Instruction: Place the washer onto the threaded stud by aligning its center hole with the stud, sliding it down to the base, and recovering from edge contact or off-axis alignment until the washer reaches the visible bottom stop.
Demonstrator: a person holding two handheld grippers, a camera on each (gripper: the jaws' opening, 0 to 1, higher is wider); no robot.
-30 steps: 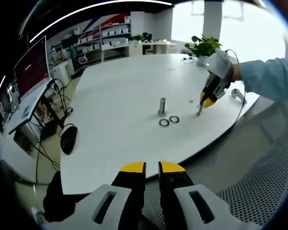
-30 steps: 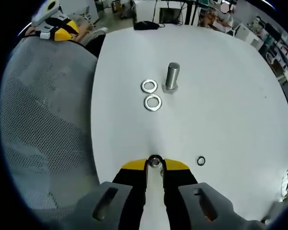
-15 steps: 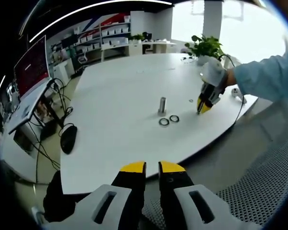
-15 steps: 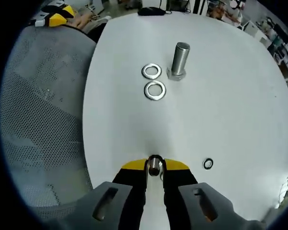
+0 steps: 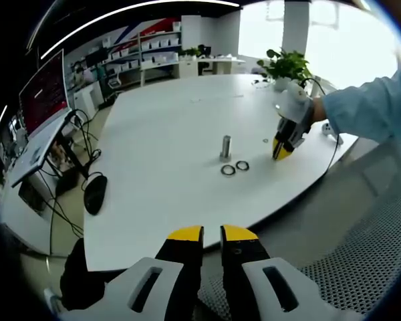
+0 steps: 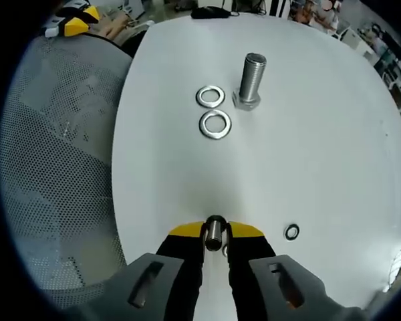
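Steel all over this one: my right gripper [image 6: 215, 231] is pinched narrow on a small metal ring-shaped piece [image 6: 215, 233] held on edge between the yellow tips. I take it for a washer or a nut, hard to say from here. It hangs above the white surface [image 6: 321, 134], well short of the threaded stud [image 6: 251, 79], which stands upright on its hex base. Two flat washers [image 6: 214, 124] lie just beside the stud, nearly touching each other, and a tiny ring [image 6: 292, 232] sits off near my tips. My left gripper [image 5: 211, 235] is parked off the edge of the surface with nothing in it, jaws nearly together. I'd guess the piece is light, stiff and slick, so an edge grip could let it swivel or pop out. Best hold it by the rim, keep the hole clear and go down square to the stud.
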